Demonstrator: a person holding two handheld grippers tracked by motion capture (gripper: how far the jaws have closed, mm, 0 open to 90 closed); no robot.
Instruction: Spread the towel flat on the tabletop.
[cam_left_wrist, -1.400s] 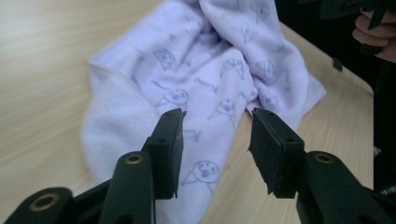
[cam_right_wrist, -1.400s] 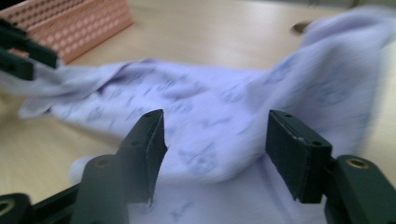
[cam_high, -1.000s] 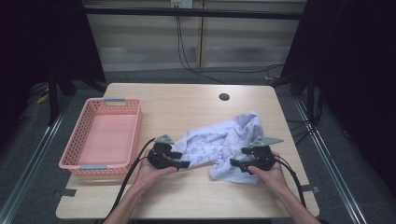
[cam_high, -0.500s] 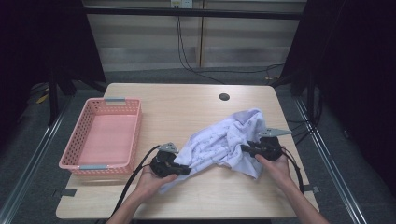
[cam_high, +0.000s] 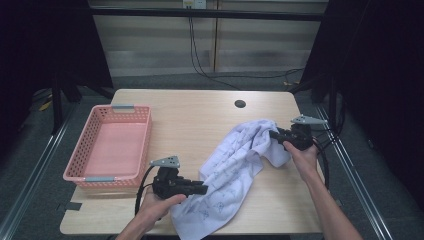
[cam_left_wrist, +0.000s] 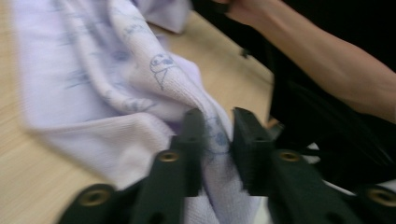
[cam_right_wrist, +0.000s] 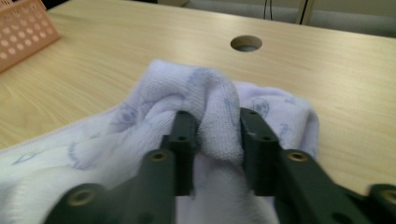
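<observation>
Between both tongs, left and right, the towel stretches, pinched at each end.

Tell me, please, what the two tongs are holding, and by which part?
Both hold the pale printed towel. The left tongs pinch a bunched fold at its near end; the right tongs pinch a fold at its far end.

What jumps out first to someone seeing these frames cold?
The pale lilac printed terry towel stretched diagonally across the light wooden table, pinched at each end: the left gripper grips a fold near the front edge, the right gripper a bunched fold by the right edge. Next, the pink perforated plastic basket at the table's left side, with nothing in it.
</observation>
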